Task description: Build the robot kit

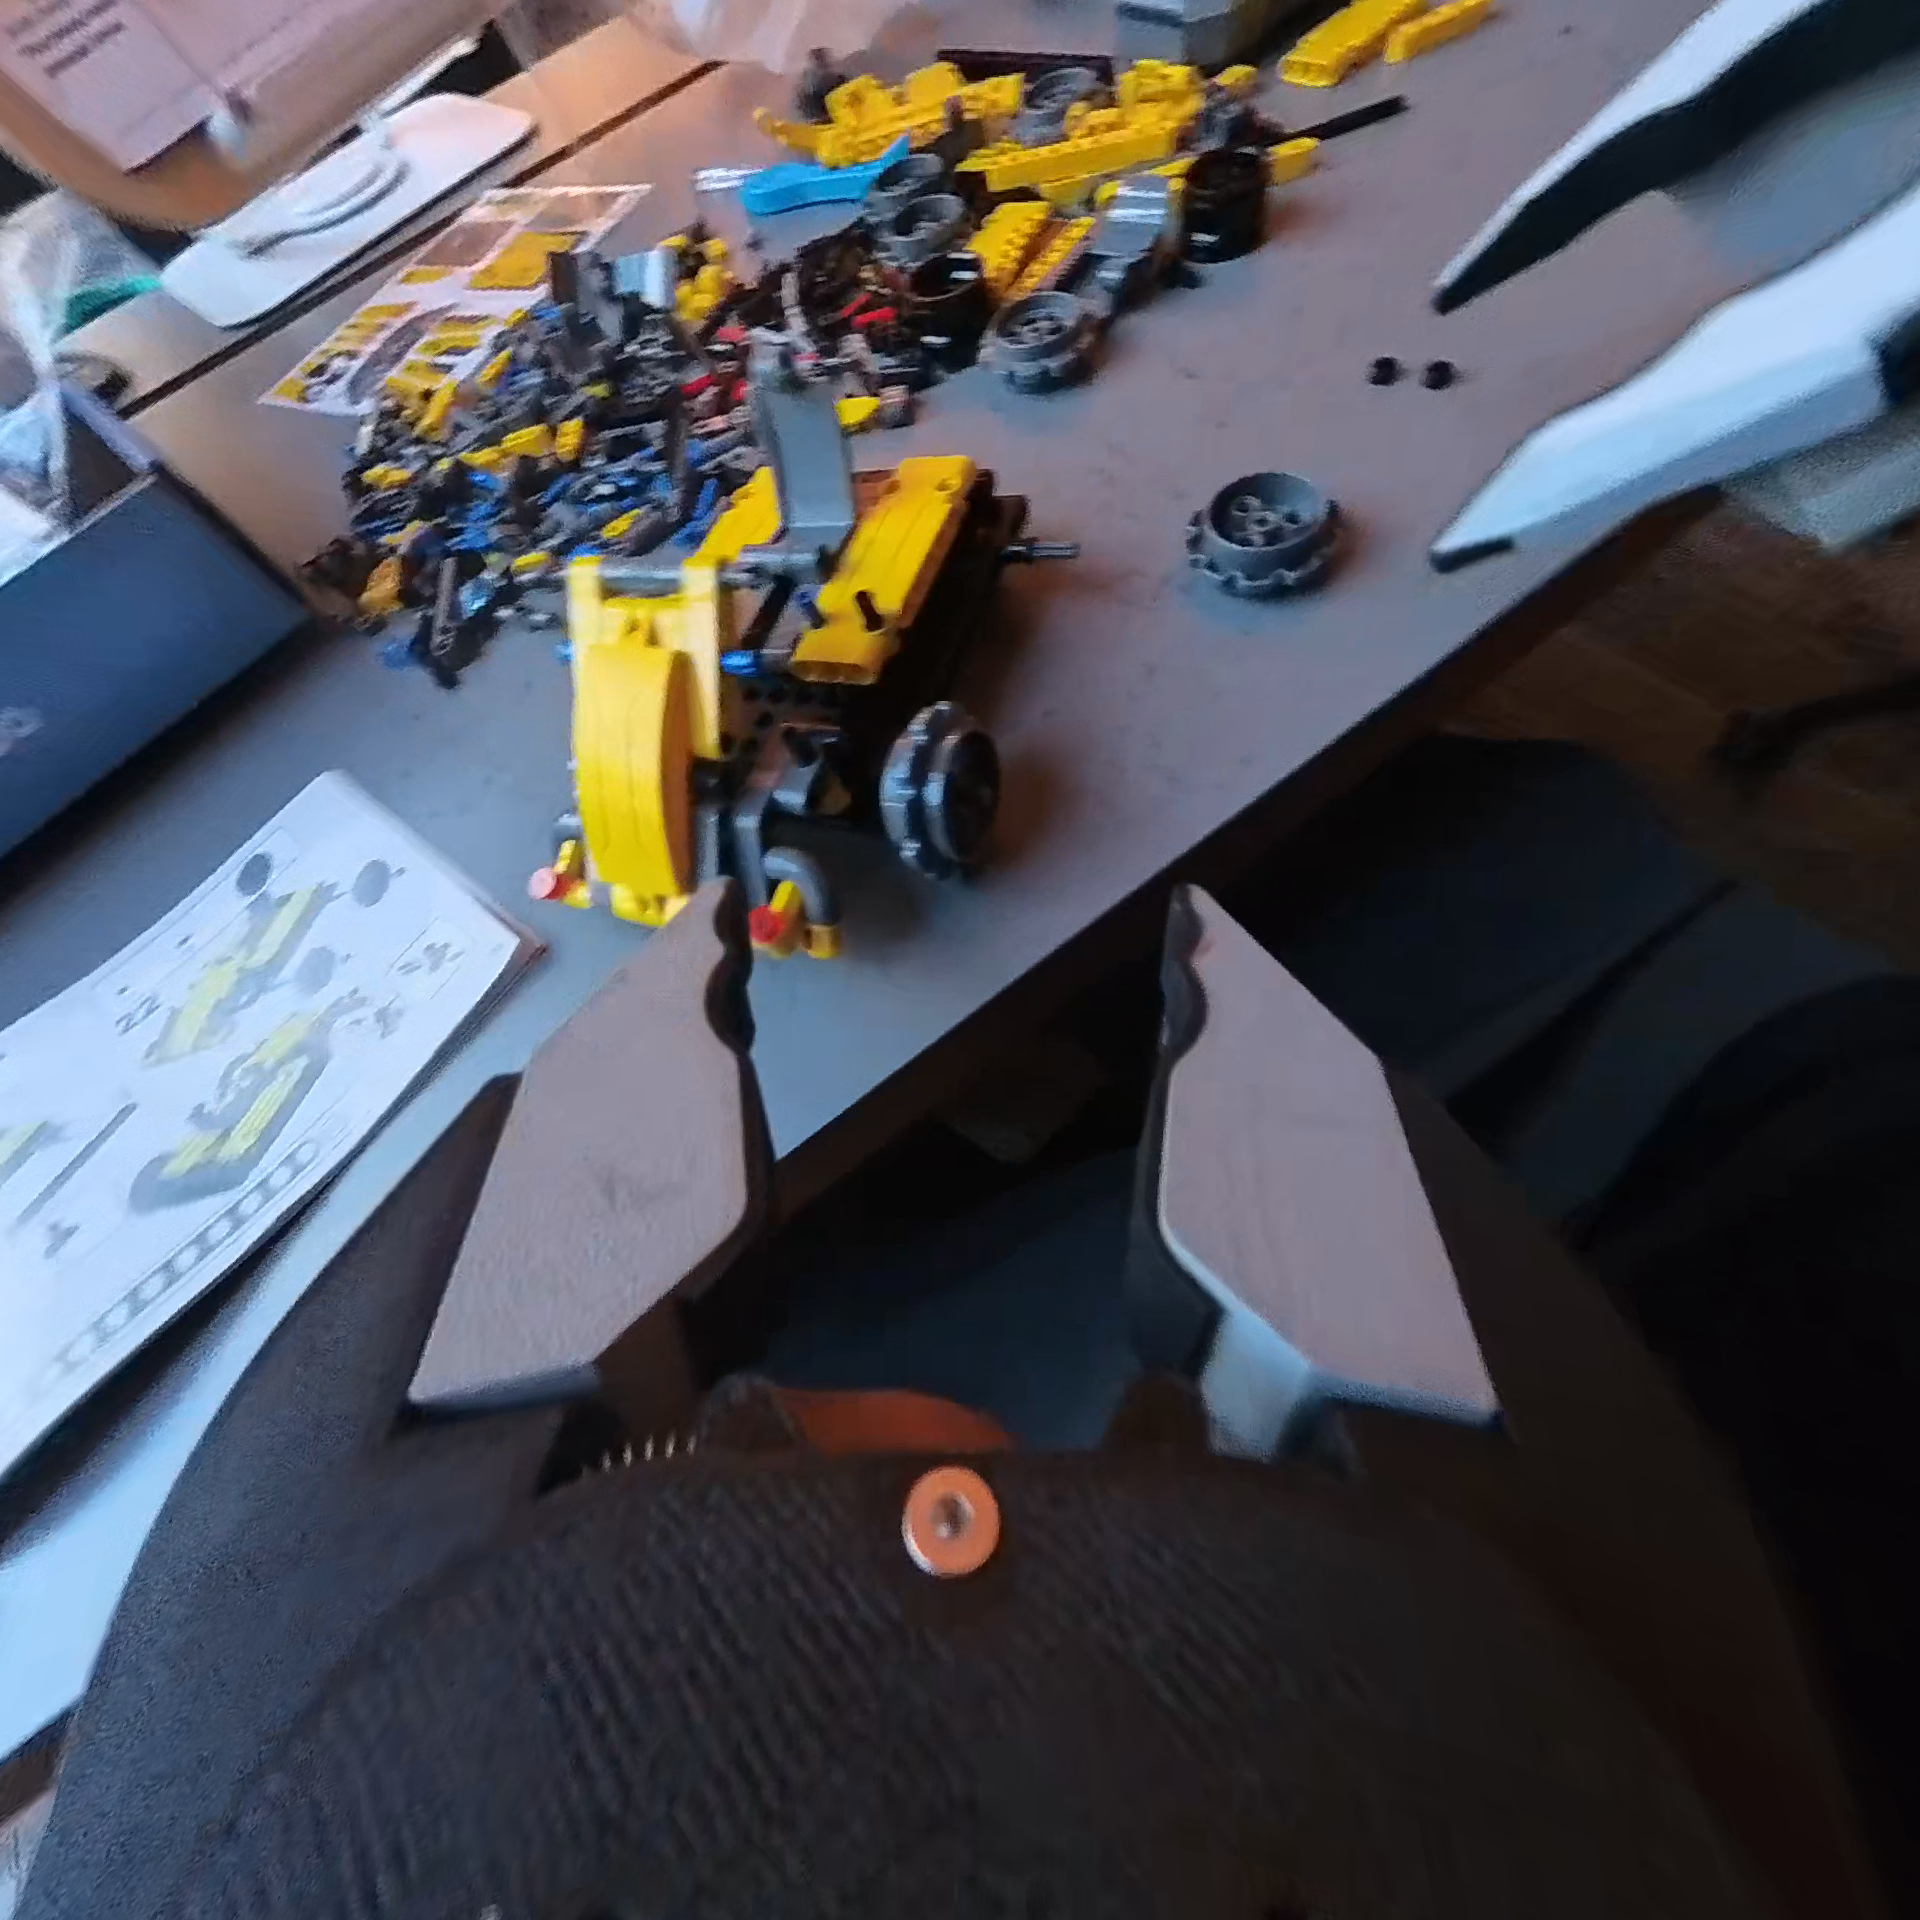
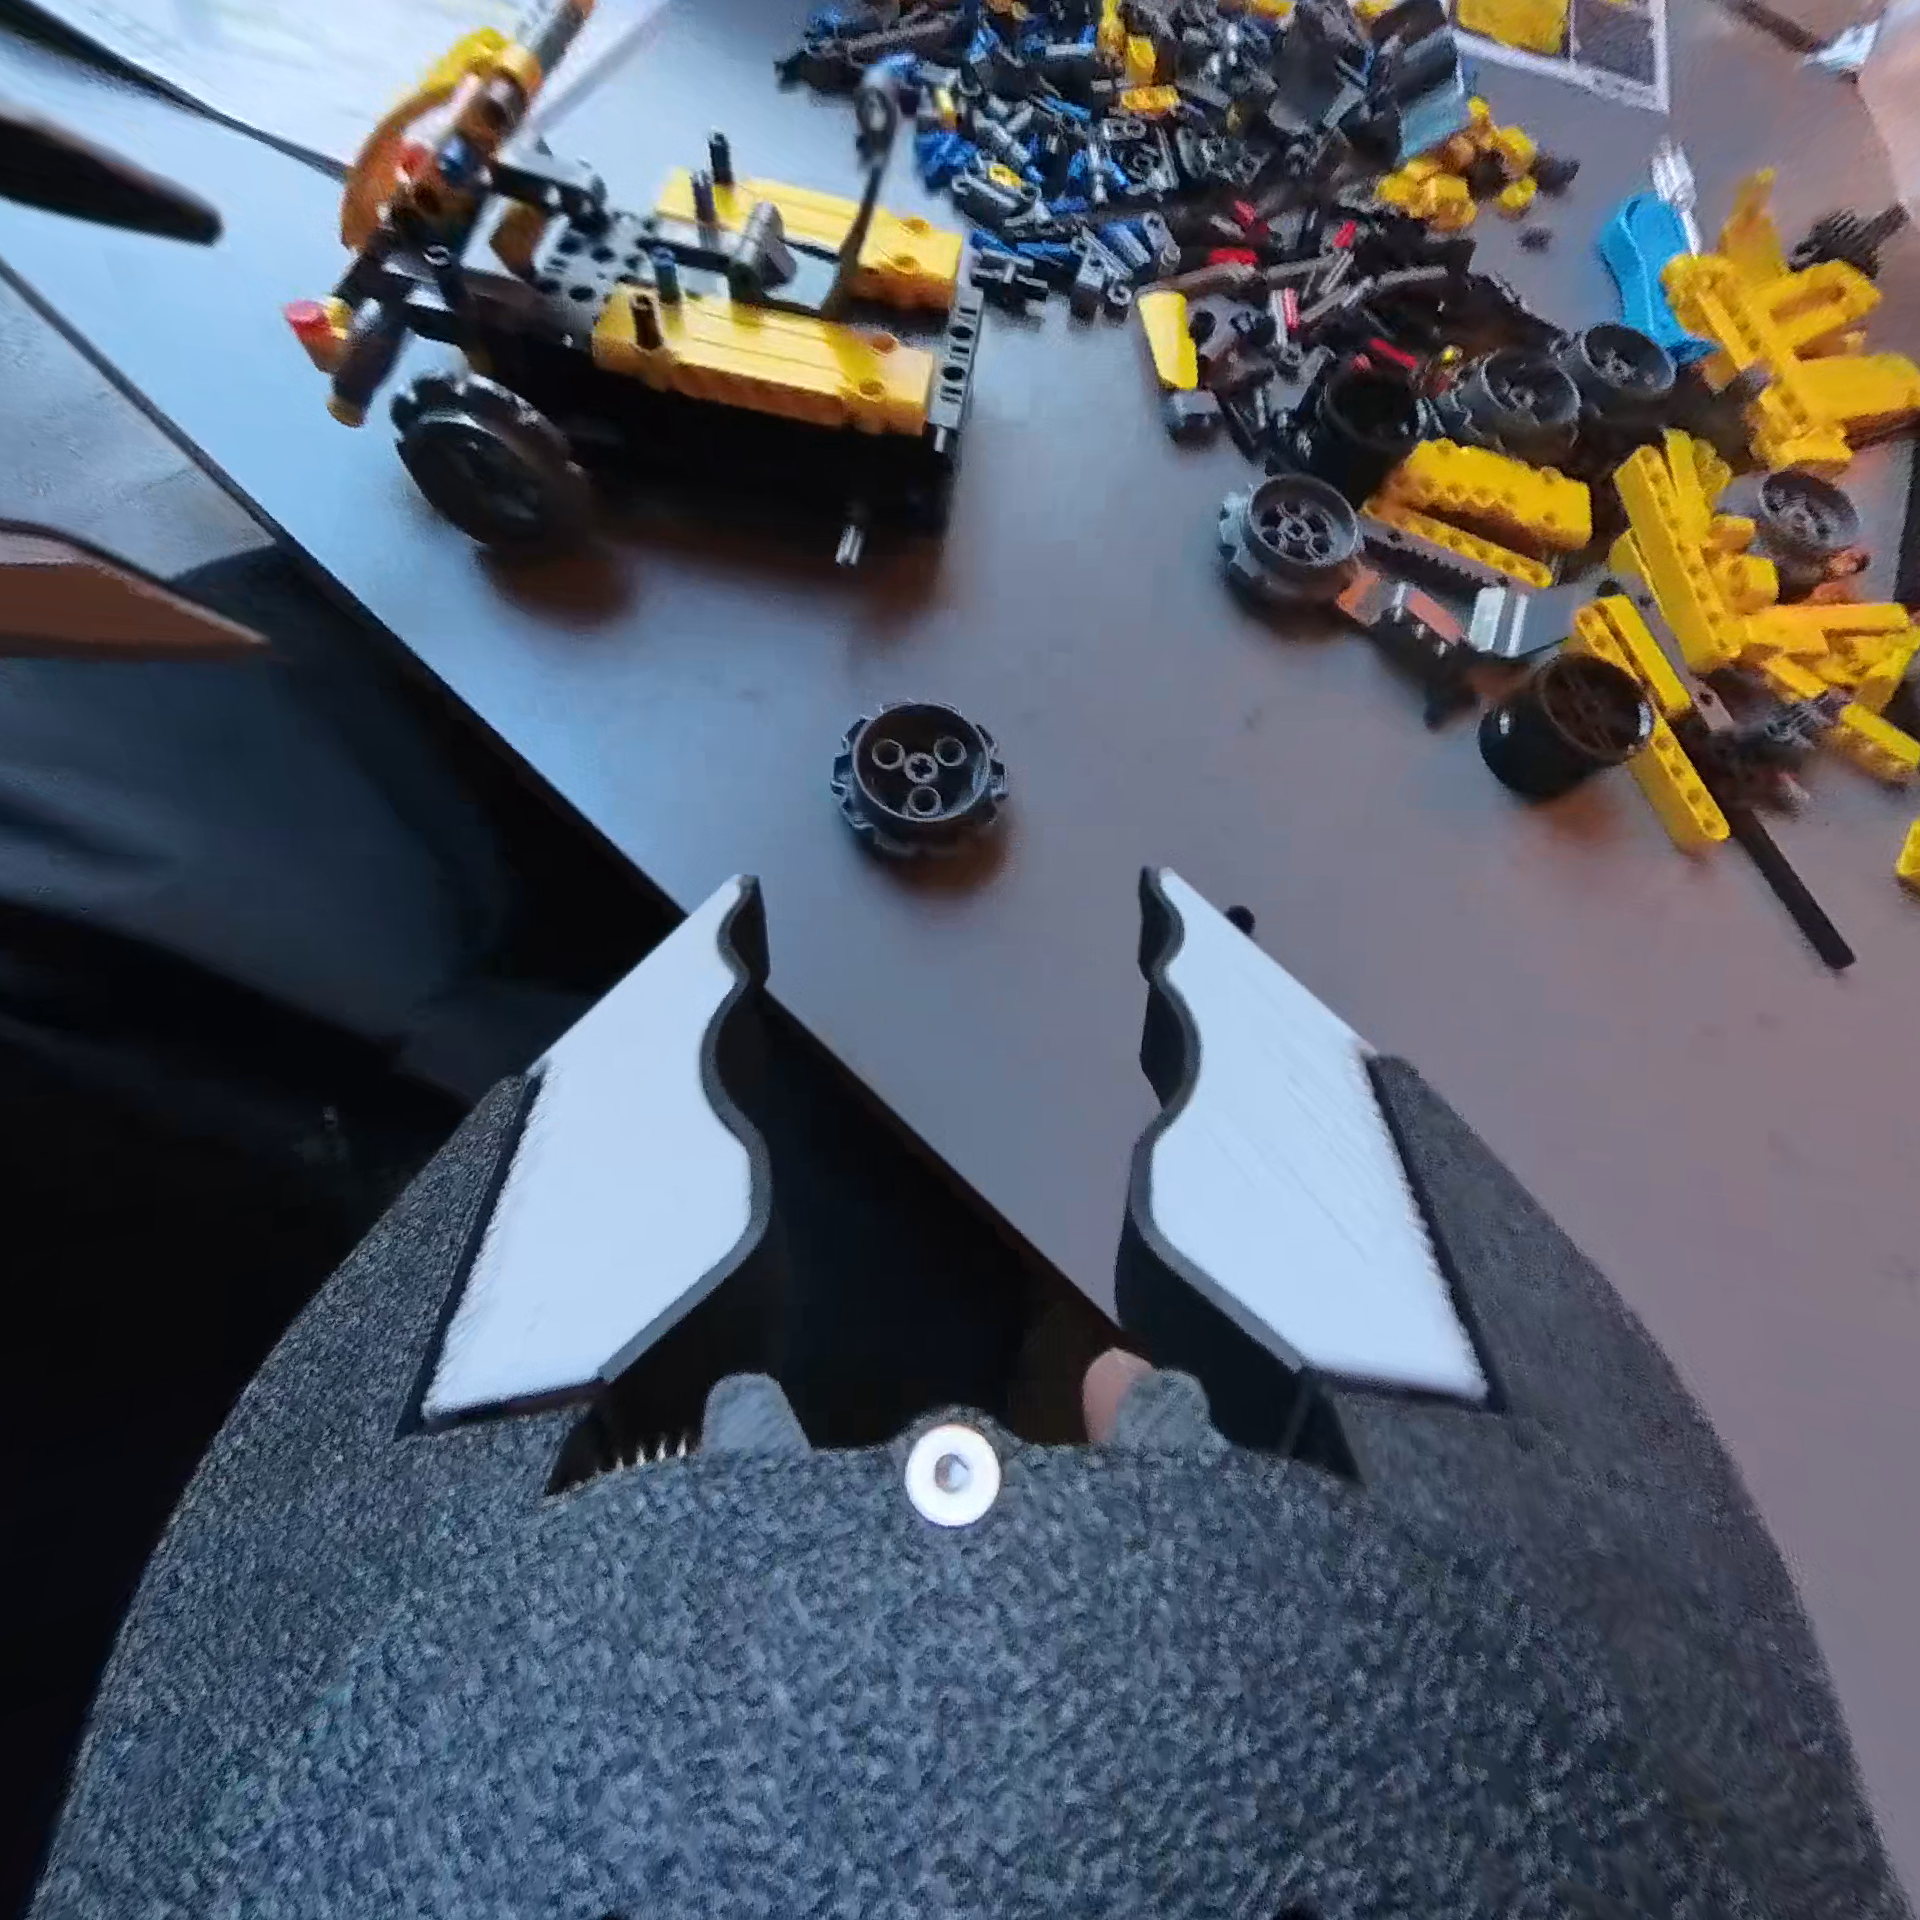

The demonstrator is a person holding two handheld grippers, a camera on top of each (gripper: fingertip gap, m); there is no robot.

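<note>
Left claw gaping, empty, just beside model vehicle | right claw gaping, empty, near loose wheel hub on surface | I'd centre the jaws over it.

Matt grey table, smooth. Glossy yellow-black plastic toy vehicle, centre frame. Plastic loose wheel. Paper booklet, lower left. Right gripper: grainy black body, smooth pale fingers.
</note>
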